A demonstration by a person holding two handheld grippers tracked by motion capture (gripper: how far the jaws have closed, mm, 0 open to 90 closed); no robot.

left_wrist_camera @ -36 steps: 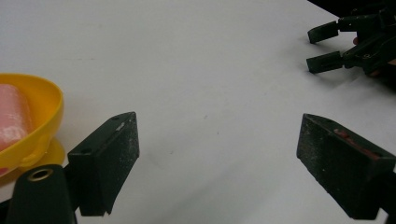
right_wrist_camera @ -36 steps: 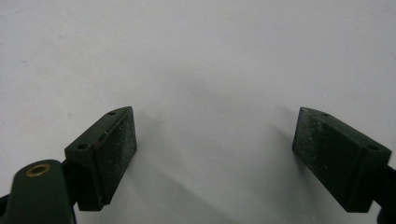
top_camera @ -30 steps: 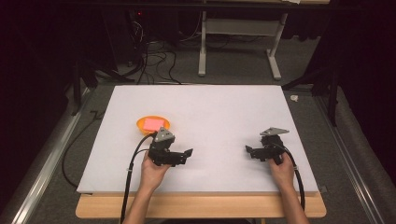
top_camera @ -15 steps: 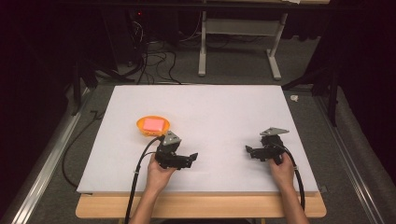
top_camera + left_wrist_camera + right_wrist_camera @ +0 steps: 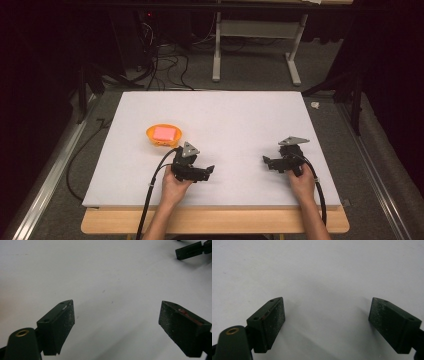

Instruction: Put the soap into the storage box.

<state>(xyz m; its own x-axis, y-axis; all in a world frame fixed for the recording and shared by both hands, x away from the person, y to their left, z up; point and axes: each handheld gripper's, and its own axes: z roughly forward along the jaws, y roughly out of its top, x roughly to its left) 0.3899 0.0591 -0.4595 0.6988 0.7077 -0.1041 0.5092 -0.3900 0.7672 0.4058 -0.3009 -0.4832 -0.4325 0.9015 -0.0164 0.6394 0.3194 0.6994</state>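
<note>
The orange bowl (image 5: pixel 163 136) sits on the white surface (image 5: pixel 240 120) with a pink block (image 5: pixel 165 132) inside it. The left hand-held gripper (image 5: pixel 209 171) rests just in front of the bowl, its jaws wide apart and holding nothing. The right hand-held gripper (image 5: pixel 266 161) lies far to the right of the bowl, also wide open with nothing in it.

White board (image 5: pixel 240 125) on wooden table (image 5: pixel 215 221). Orange bowl (image 5: pixel 163 136) left of centre, pink block (image 5: pixel 165 132) inside. Left gripper (image 5: pixel 210 170) low on board just below bowl, jaws pointing right, hand (image 5: pixel 176 185) gripping from behind. Right gripper (image 5: pixel 267 162) well apart at right side, jaws pointing left, grey plate on top. Cables trail off near edge.
</note>
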